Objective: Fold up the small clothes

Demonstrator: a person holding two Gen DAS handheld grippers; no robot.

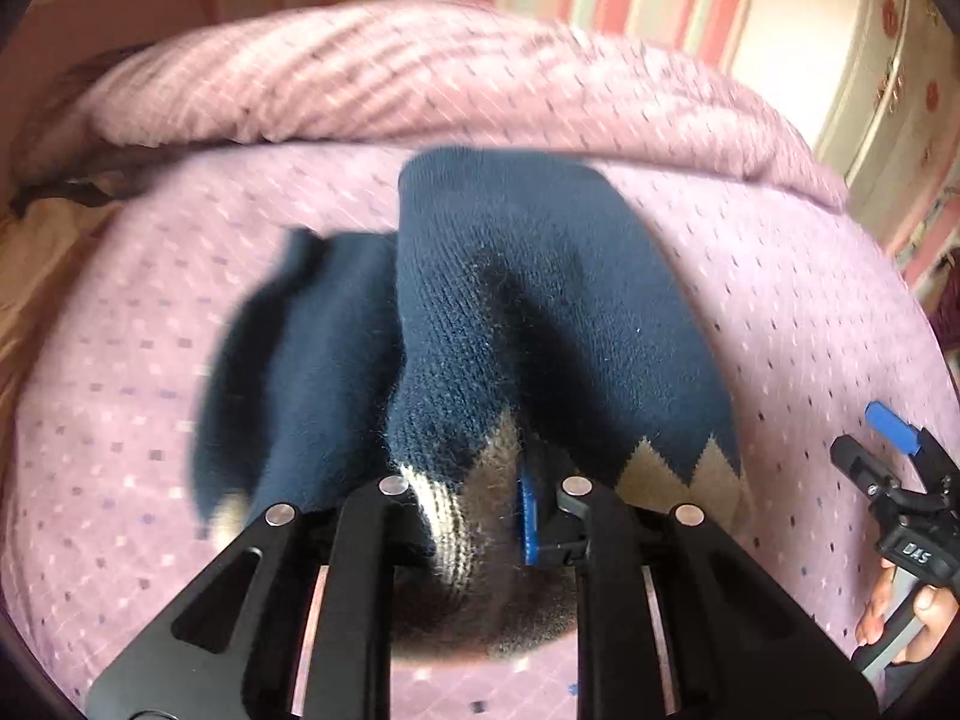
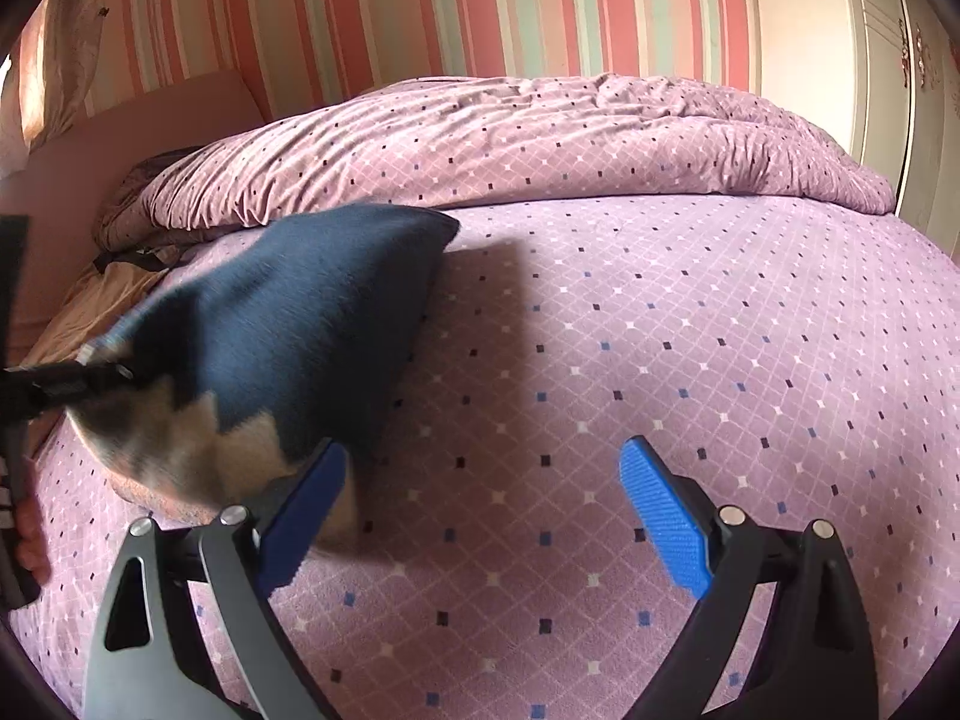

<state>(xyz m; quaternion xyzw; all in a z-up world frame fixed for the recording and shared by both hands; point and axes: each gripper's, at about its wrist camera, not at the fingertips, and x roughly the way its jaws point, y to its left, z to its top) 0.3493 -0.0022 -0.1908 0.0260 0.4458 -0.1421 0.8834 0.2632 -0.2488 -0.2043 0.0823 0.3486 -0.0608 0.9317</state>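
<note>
left gripper [image 1: 480, 516] is pinching the tan end of a dark blue sock [image 1: 510, 312], and the sock's a bit blurry. one blue pad [image 1: 528, 522] shows against the knit, w/ the fuzzy tan part w/ zigzag edge bunched between the black arms. the blue part of the sock hangs above the purple dotted bed sheet [image 1: 780, 312], and a second dark blue bit droops on the left. right gripper [image 2: 498, 522] is spread wide, nothing between its blue pads; its left pad sits just beside the sock's tan end. the bunched-up purple blanket [image 2: 540, 138] lies at the far end of the bed, striped wall [image 2: 480, 6] behind it.
</note>
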